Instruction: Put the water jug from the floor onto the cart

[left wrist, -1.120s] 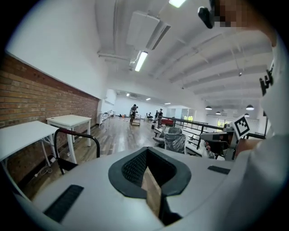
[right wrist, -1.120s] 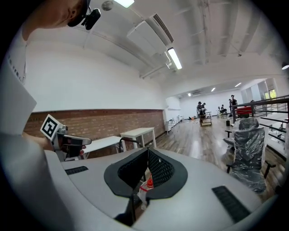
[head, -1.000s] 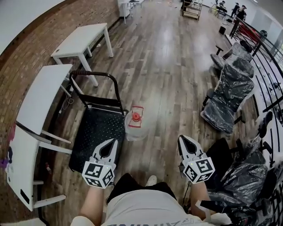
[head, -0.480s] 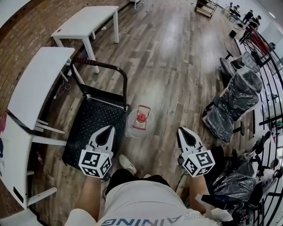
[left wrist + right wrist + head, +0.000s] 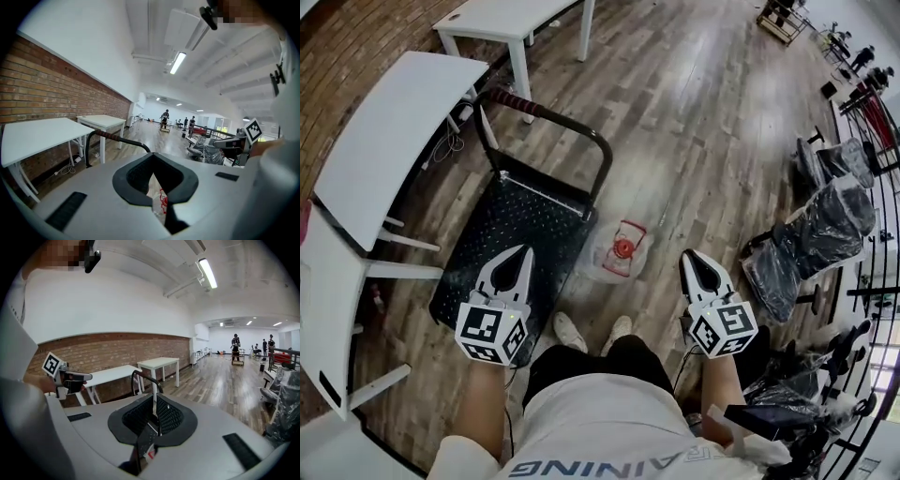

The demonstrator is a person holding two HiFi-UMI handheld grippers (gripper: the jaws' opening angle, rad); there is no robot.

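A clear water jug (image 5: pixel 621 251) with a red cap and red handle stands on the wood floor. It is just right of the black flat cart (image 5: pixel 511 246), near the foot of the cart's push handle (image 5: pixel 553 120). My left gripper (image 5: pixel 523 250) hovers shut and empty over the cart's near right part. My right gripper (image 5: pixel 689 255) is shut and empty, to the right of the jug and apart from it. In the left gripper view the jug (image 5: pixel 158 201) shows below the jaws. The right gripper view shows the cart's handle (image 5: pixel 145 378) ahead.
White tables (image 5: pixel 394 141) stand along the brick wall left of the cart. Chairs wrapped in plastic (image 5: pixel 825 225) line the right side by a railing. My shoes (image 5: pixel 572 330) are on the floor just short of the jug. People stand far down the hall.
I have walked up to the cart and jug, which now lie closer and lower in the head view. Both grippers came forward with me and stayed shut.
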